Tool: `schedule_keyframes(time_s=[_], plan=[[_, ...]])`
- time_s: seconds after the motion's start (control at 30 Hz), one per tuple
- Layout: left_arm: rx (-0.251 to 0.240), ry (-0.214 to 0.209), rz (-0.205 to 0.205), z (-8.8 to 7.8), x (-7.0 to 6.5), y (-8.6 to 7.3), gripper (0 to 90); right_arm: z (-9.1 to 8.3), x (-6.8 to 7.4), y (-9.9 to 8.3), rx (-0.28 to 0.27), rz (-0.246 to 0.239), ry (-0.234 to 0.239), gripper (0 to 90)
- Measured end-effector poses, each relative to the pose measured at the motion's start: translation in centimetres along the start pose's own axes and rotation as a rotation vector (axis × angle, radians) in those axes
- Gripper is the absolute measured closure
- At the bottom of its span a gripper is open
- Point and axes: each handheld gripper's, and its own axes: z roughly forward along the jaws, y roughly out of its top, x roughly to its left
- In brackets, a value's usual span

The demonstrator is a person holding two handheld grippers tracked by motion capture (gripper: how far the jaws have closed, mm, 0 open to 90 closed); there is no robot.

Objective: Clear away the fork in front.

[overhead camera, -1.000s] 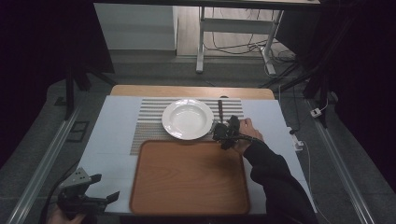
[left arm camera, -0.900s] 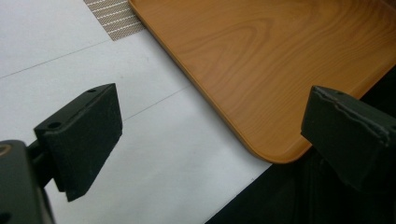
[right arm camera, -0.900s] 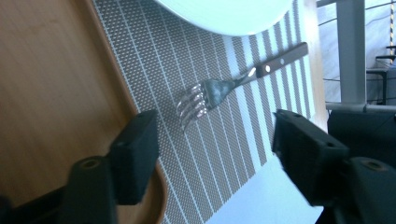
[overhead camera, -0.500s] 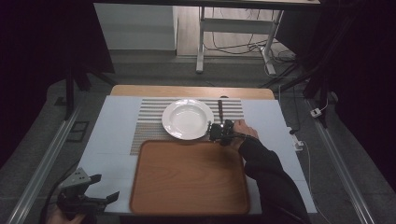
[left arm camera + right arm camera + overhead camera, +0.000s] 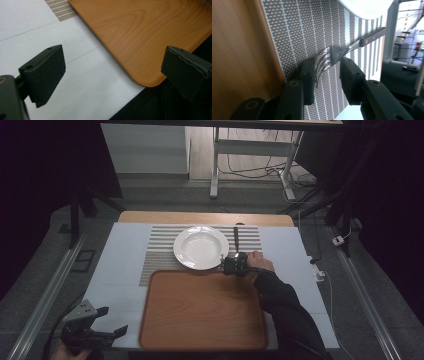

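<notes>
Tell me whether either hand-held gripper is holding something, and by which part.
The right hand-held gripper has its jaws around the fork at the tines, not the wooden handle; contact looks likely but unsure. The left hand-held gripper is open, holding nothing.

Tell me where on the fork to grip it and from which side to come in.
Grip the fork at its narrow metal neck, between the tines and the wooden handle, coming from above with the jaws across its width. It lies flat on the striped placemat beside the plate, so only its thin sides are open. The right gripper already straddles the tines; sliding toward the neck would likely hold steadier.
</notes>
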Motion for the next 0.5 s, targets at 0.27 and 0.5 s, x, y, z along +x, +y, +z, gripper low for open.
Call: schedule_keyframes(time_s=[0.27,0.5], plan=[[0.003,0.002,0.001,0.0,0.0,0.0,6.3,0.7,1.7,-0.1,0.020,-0.037,-0.087,86.8],[0.006,0.004,0.001,0.1,-0.1,0.0,6.6,0.5,2.2,-0.5,-0.008,-0.079,-0.194,89.6]])
